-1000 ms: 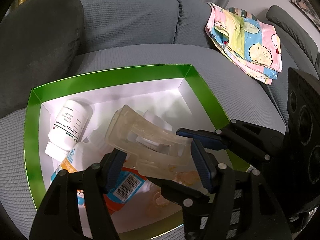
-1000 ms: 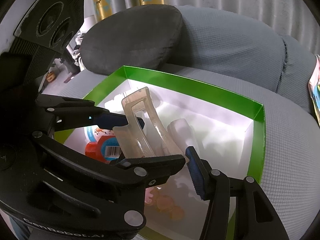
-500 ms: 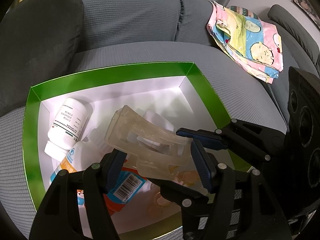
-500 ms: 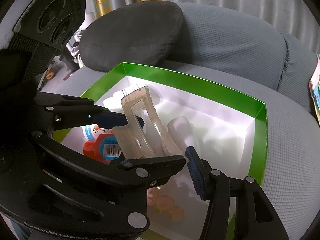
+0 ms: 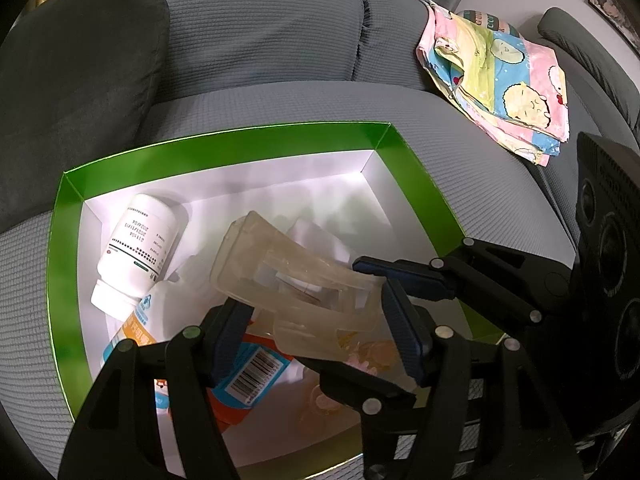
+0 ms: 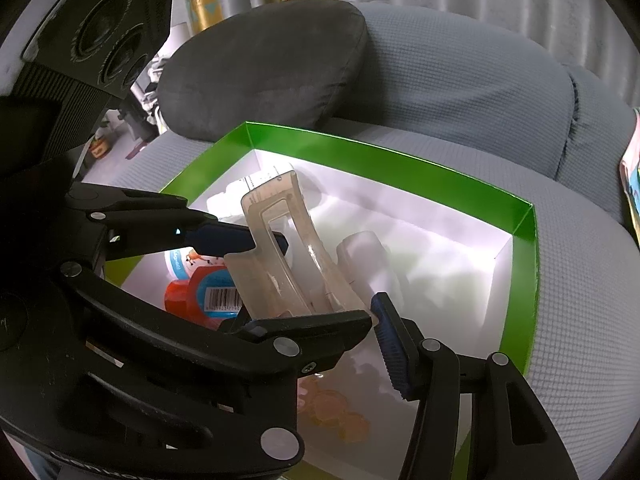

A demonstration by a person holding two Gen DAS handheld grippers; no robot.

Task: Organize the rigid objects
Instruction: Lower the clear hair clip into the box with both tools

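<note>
A translucent beige hair claw clip (image 5: pixel 296 280) hangs over the green-rimmed white box (image 5: pixel 224 138). My left gripper (image 5: pixel 316 332) is closed on the clip's lower end. My right gripper (image 6: pixel 316 320) also has its fingers on the clip (image 6: pixel 288 252), near its base. In the box lie a white pill bottle (image 5: pixel 138 248), a white bottle with an orange and blue label (image 5: pixel 132 324), an orange packet with a barcode (image 5: pixel 256 372) and a small white container (image 6: pixel 360 252). The clip hides part of the box floor.
The box sits on a grey sofa seat (image 5: pixel 280 100) with a dark cushion (image 5: pixel 72 80) behind it. A folded colourful cartoon cloth (image 5: pixel 500 76) lies on the sofa to the right. Small orange pieces (image 6: pixel 336 416) lie on the box floor.
The view has shifted slightly; both grippers and the clip hold much the same pose over the box.
</note>
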